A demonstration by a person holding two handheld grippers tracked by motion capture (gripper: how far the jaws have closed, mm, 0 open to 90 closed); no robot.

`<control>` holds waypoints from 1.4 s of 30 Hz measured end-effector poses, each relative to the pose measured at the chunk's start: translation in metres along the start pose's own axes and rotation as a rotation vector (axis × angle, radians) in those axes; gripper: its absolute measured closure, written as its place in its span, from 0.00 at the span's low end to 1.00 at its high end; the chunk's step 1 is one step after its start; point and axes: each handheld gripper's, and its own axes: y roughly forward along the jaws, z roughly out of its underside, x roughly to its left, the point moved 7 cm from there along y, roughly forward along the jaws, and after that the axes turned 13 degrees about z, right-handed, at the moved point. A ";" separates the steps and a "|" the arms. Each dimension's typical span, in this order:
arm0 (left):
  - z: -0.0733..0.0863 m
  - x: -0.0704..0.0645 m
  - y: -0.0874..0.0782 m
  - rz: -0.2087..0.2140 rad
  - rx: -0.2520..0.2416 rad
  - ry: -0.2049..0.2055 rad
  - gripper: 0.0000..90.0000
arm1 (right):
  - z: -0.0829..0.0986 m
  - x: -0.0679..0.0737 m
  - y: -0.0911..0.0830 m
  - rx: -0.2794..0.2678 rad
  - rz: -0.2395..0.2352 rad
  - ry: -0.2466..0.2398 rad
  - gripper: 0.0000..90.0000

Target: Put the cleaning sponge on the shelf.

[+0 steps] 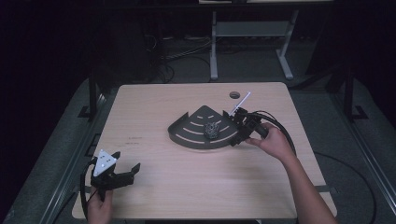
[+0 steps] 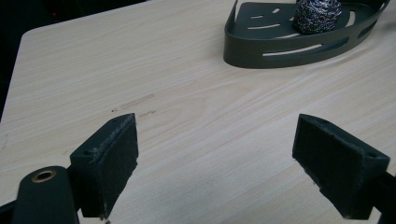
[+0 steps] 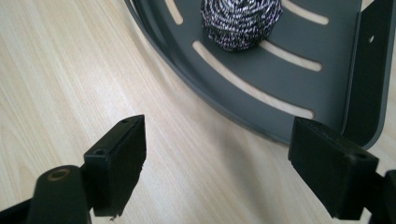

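Left gripper (image 1: 125, 171): near the front left corner of the bench (image 1: 154, 186), held in the person's left hand (image 1: 99, 207), grey three-cornered plate on top. Jaws spread wide, nothing between them; in the left gripper view (image 2: 215, 158) bare wood shows between the two black pads, and the jaws point toward the tray.

Bench: light wood-grain top, a few small dark scuff marks (image 1: 133, 140) left of centre, a round hole (image 1: 234, 95) near the far edge.

Right gripper (image 1: 239, 127): at the right of the bench's middle, held in the person's right hand (image 1: 275, 142), black cable looping away behind it. Jaws wide apart and holding nothing; in the right gripper view (image 3: 217, 163) they sit low over the wood just beside the tray's curved front rim, with the right-hand pad close to the tray's corner.

Tray (image 1: 187, 135): dark grey, quarter-round, slotted floor, low walls, flat on the bench near its centre.

Steel scouring ball (image 1: 213, 129): silvery wire, rounded, resting inside the tray on the slotted floor, toward the right side, apart from both grippers.

White stick (image 1: 243, 99): thin, lying aslant just beyond the right gripper.

Beyond the bench: dark floor, cables, pale metal legs of another table (image 1: 214, 51).
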 end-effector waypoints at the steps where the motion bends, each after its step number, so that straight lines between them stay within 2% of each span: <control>1: 0.000 0.000 0.000 0.000 0.000 0.000 0.15 | 0.000 0.000 0.000 0.000 0.000 0.000 0.21; 5: 0.000 0.001 -0.001 -0.003 -0.002 -0.002 0.15 | 0.007 0.000 0.000 0.021 0.008 -0.002 0.21; 16: 0.000 0.000 -0.001 -0.002 -0.002 0.001 0.15 | 0.015 0.001 -0.003 0.012 0.009 0.004 0.21; 34: -0.001 -0.001 0.000 -0.003 -0.002 0.002 0.15 | 0.039 0.000 0.000 0.027 0.003 0.025 0.21; 42: -0.001 -0.002 0.000 -0.002 -0.001 0.004 0.15 | 0.046 0.001 -0.003 0.011 0.004 0.036 0.21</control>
